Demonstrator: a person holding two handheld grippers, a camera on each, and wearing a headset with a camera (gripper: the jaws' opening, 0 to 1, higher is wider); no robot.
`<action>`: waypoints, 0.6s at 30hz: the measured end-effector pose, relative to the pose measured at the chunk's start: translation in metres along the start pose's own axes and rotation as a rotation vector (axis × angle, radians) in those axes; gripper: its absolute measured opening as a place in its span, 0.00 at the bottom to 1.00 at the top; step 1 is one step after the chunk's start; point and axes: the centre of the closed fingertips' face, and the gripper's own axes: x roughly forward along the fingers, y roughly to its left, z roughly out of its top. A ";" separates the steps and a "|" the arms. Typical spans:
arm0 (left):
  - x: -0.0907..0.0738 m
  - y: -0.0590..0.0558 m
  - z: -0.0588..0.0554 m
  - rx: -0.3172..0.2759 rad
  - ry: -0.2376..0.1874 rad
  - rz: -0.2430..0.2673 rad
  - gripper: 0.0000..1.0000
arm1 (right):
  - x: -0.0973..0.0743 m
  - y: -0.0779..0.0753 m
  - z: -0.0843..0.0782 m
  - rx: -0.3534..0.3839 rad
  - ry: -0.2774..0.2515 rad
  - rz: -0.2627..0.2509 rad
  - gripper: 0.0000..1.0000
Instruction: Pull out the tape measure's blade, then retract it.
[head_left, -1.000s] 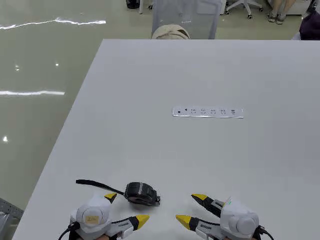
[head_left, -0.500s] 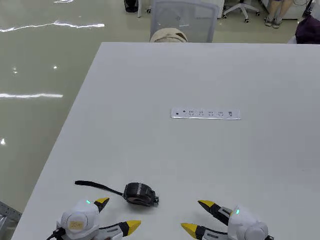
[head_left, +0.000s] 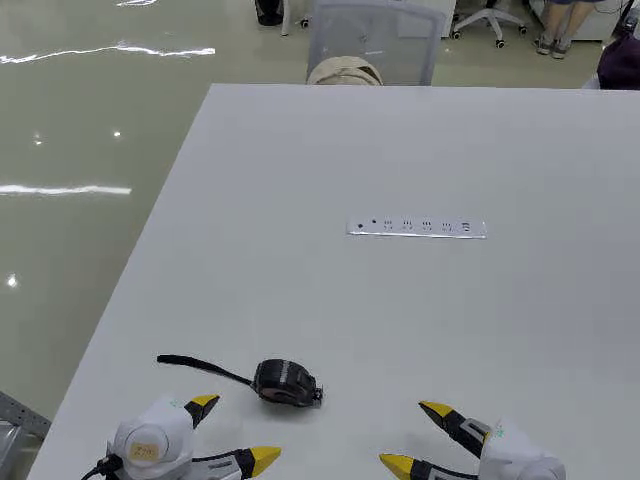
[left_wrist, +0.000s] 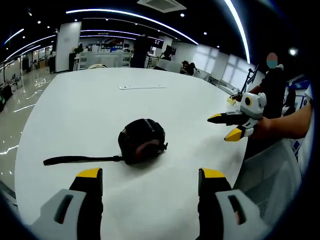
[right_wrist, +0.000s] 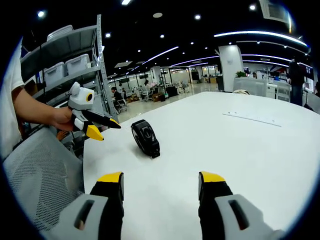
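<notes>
**Head view.**
- White table (head_left: 400, 300): matte and bare, apart from a flat white power strip (head_left: 416, 228) lying mid-surface.
- Tape measure (head_left: 286, 382): black, resting on the table near the front edge. Its black wrist strap (head_left: 200, 367) trails to the left and no blade is drawn out.
- Left gripper (head_left: 235, 429): just in front of the tape measure and not touching it, with its yellow-tipped jaws spread.
- Right gripper (head_left: 416, 435): further right and apart from the tape measure, jaws likewise spread.
- Glossy pale-green floor (head_left: 80, 200): lies to the left and carries light reflections.
- Grey chair (head_left: 375, 40): stands at the table's far edge.

**Left gripper view.**
- The gripper's own jaws are parted and hold nothing.
- The tape measure (left_wrist: 142, 140) lies ahead between them, strap to the left.
- The right gripper (left_wrist: 221, 128) hangs to the right above the table edge.
- Ceiling light strips (left_wrist: 130, 12) curve overhead.

**Right gripper view.**
- The gripper's own jaws are parted and hold nothing.
- The tape measure (right_wrist: 145, 137) lies ahead and to the left.
- The left gripper (right_wrist: 104, 130) sits beyond it, held in a hand.
- Metal shelving with bins (right_wrist: 75, 55) stands behind.
- A mesh chair back (right_wrist: 40, 170) sits at lower left.
</notes>
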 end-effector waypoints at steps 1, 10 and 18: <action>-0.001 0.000 -0.001 0.001 -0.001 0.000 0.77 | -0.002 0.000 0.000 -0.002 0.001 -0.001 0.61; -0.013 -0.001 -0.009 0.009 0.000 -0.010 0.78 | -0.016 0.002 -0.006 -0.002 0.021 -0.023 0.66; -0.022 -0.004 -0.012 0.020 -0.005 -0.020 0.78 | -0.025 0.002 -0.005 0.006 0.009 -0.042 0.69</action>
